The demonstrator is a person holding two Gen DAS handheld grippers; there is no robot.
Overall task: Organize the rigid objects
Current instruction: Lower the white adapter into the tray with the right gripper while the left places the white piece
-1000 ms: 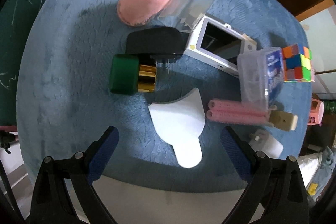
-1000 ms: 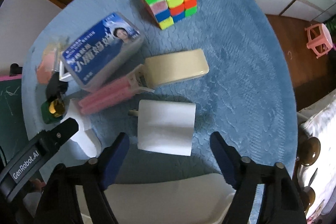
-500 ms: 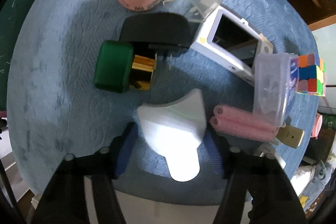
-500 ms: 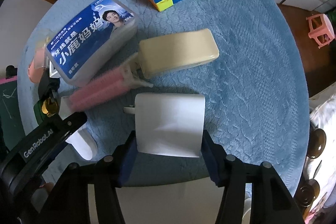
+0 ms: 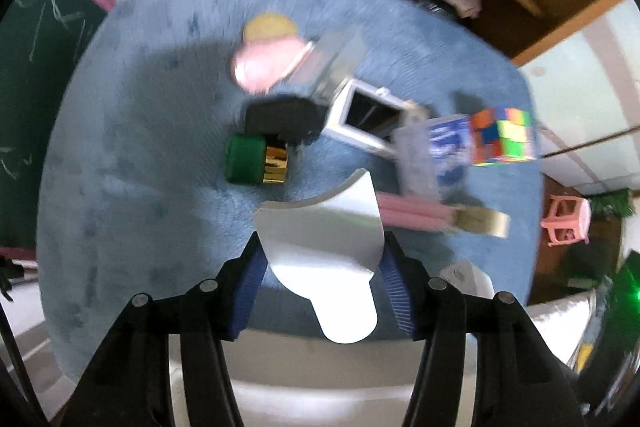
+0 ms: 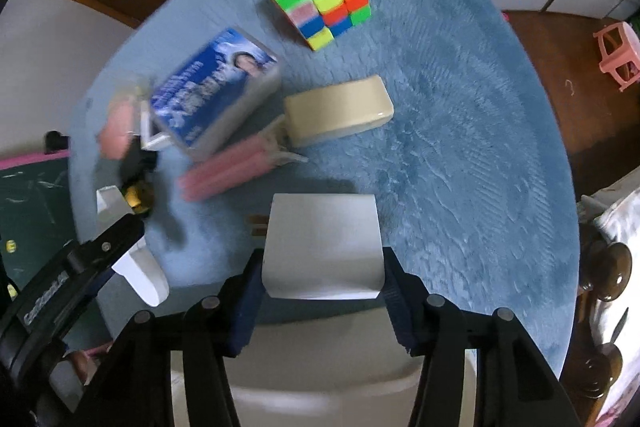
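The left claw (image 5: 322, 267) is clamped on a white fan-shaped plastic piece (image 5: 320, 239), its blue pads (image 5: 250, 279) pressing the two flanks just above the narrow rounded tab, which hangs back toward six o'clock; gripping it at the waist likely keeps the wide scalloped edge free and forward, so it can be set down without the fingers fouling the neighbours. The right claw (image 6: 322, 279) is likewise closed on a white charger block (image 6: 322, 247), squeezed across its flat sides, with what look like metal prongs poking out at nine o'clock. Both white things sit at the near edge of the blue plush counter (image 6: 460, 147), and blur in the background suggests each is being carried rather than resting. In the right wrist view the remaining items fan out ahead: a pink tube pair (image 6: 228, 171) at eleven o'clock touching a cream rectangular block (image 6: 338, 113) at twelve, a clear box with a blue printed label (image 6: 216, 91) further toward eleven, and a colour puzzle cube (image 6: 320, 1) well beyond at twelve. The left wrist view adds a green-capped gold cylinder (image 5: 256, 165) just beside a black adapter (image 5: 284, 117) at eleven o'clock, with a white-framed device (image 5: 370, 117) at one. The charger is smooth, boxy and matte; the fan piece is thin, glossy and curved.
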